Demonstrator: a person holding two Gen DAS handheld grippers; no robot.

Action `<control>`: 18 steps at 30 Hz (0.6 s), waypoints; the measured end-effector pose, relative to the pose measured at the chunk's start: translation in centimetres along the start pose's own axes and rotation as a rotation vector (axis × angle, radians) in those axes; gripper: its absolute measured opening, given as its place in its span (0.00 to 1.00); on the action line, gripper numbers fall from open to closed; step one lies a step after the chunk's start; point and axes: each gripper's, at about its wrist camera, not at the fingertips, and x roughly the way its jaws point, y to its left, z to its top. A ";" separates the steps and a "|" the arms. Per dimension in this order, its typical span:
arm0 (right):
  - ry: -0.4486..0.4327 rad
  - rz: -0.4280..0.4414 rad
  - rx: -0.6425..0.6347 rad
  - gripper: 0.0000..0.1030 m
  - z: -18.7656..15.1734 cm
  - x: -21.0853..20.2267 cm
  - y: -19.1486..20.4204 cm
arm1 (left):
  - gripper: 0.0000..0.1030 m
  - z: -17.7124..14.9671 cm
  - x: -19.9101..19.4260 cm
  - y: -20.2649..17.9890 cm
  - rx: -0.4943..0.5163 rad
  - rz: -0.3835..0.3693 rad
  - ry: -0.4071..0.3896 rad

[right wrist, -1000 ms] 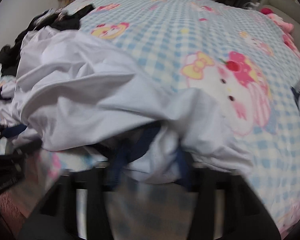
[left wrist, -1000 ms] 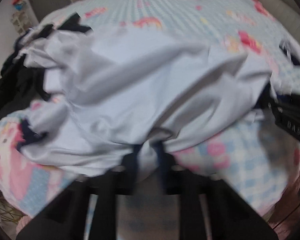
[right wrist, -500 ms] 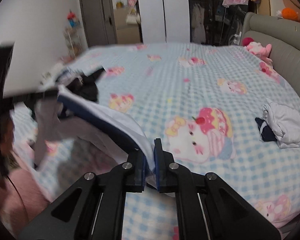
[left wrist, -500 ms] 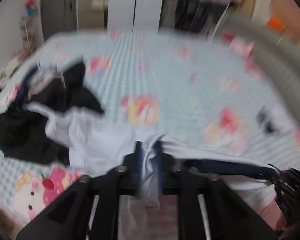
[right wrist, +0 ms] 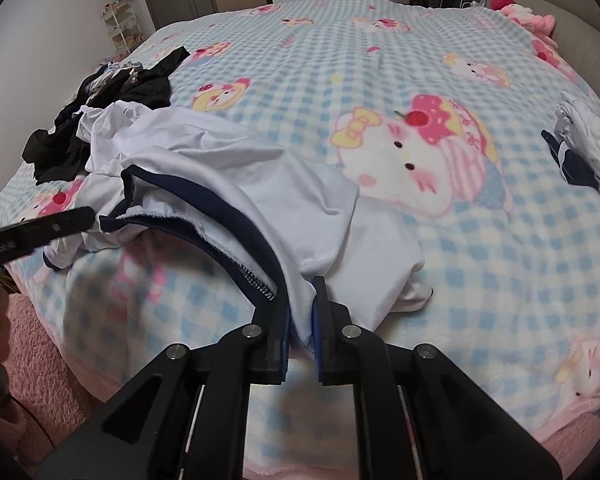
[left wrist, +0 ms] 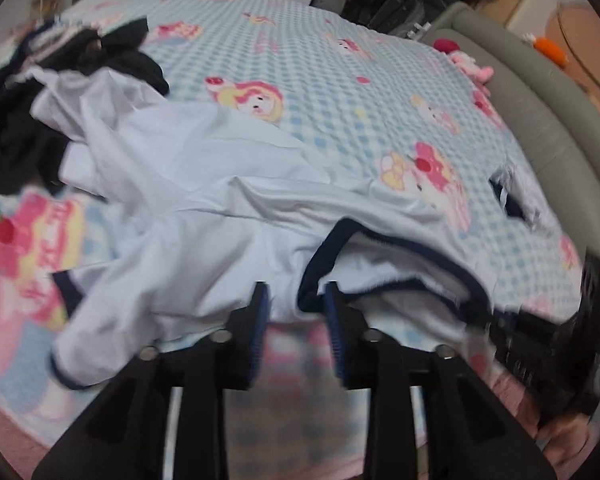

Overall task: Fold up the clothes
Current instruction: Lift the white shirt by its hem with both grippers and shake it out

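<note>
Laying out white navy-trimmed cotton shirt (right wrist: 220, 168) on checked cartoon-print bed (right wrist: 380, 60).
Right gripper (right wrist: 301, 320) fingers clenched on collar; left gripper (left wrist: 294, 308) fingers released. Next, probably: regrasp, spread flat.

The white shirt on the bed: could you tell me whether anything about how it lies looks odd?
Yes. The white shirt lies crumpled rather than flat, its navy-trimmed neckline gaping open, and its far end overlaps the black clothes pile.

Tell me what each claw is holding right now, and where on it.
Right claw pinches the white shirt at its neckline, beside the navy collar trim. Left claw is open; shirt fabric lies between its jaws, ungripped.
</note>
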 end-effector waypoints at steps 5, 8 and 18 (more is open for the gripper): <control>0.000 0.010 0.030 0.11 -0.6 -0.5 0.2 | 0.44 0.6 3.4 -1.2 0.006 -0.025 0.045; 0.003 0.006 0.034 0.12 -0.7 -0.2 0.3 | 0.15 -0.7 4.5 -1.3 0.012 0.097 0.097; 0.110 -0.033 -0.008 0.12 -3.1 1.1 -0.3 | 0.12 -6.7 -1.5 0.5 -0.029 0.146 0.108</control>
